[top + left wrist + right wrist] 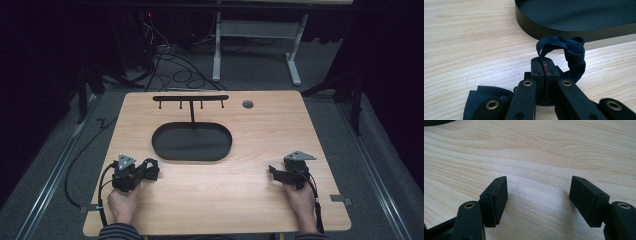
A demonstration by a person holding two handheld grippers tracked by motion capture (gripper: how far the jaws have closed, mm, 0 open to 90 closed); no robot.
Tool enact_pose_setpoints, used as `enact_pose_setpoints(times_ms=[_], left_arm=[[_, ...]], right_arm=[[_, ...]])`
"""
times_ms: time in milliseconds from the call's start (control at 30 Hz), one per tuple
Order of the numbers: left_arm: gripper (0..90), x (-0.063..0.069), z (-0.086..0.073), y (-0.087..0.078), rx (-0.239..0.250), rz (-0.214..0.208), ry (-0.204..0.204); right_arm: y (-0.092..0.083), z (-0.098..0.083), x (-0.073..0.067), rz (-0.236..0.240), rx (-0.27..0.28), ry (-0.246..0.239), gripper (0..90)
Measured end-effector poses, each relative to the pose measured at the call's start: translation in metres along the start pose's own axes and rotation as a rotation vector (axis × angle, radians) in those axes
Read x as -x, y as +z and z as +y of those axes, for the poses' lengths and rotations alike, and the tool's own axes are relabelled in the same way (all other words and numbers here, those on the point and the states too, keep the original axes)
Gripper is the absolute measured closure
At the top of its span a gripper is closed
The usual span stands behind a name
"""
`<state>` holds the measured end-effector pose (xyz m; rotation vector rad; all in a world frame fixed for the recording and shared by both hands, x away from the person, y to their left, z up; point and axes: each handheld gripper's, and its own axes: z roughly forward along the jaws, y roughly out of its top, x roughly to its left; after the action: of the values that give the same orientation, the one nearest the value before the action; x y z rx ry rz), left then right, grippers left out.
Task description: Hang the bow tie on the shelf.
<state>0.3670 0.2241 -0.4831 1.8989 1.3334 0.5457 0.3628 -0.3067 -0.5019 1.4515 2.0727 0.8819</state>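
A dark blue strip of fabric (pixel 574 53), looped and knotted, lies on the wooden table (pixel 250 200) at the front left. My left gripper (pixel 545 62) is shut on it, and the loop arches beyond the closed pads. From above, that left gripper (pixel 149 170) sits just left of the tray's near end. A black oval tray (pixel 210 145) lies in the middle of the table, its wall (pixel 574 31) close behind the fabric. My right gripper (pixel 274 172) rests at the front right, and in its own view the right gripper (pixel 539 195) stands open over bare wood.
A black T-shaped rack (pixel 190 98) with small hooks rises from the tray's far side. A round cable hole (pixel 247 104) sits near the table's back edge. Cables (pixel 175 75) and a white desk frame (pixel 217 50) lie on the floor beyond.
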Motion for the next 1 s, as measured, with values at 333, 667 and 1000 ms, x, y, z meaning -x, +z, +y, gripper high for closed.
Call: enact_pose_setpoints(times_ms=[333,667,1000], left_arm=[[88.9,0.000,0.003,-0.009,0.030,-0.008,-0.006],[88.9,0.001,0.012,-0.020,0.049,-0.038,-0.003],[88.9,0.008,0.025,-0.033,0.090,-0.075,0.012]], right_arm=[[0.000,0.000,0.000,0.000,0.000,-0.002,32.5],[0.000,0.000,0.000,0.000,-0.001,-0.002,32.4],[0.000,0.000,0.000,0.000,-0.001,-0.002,32.4]])
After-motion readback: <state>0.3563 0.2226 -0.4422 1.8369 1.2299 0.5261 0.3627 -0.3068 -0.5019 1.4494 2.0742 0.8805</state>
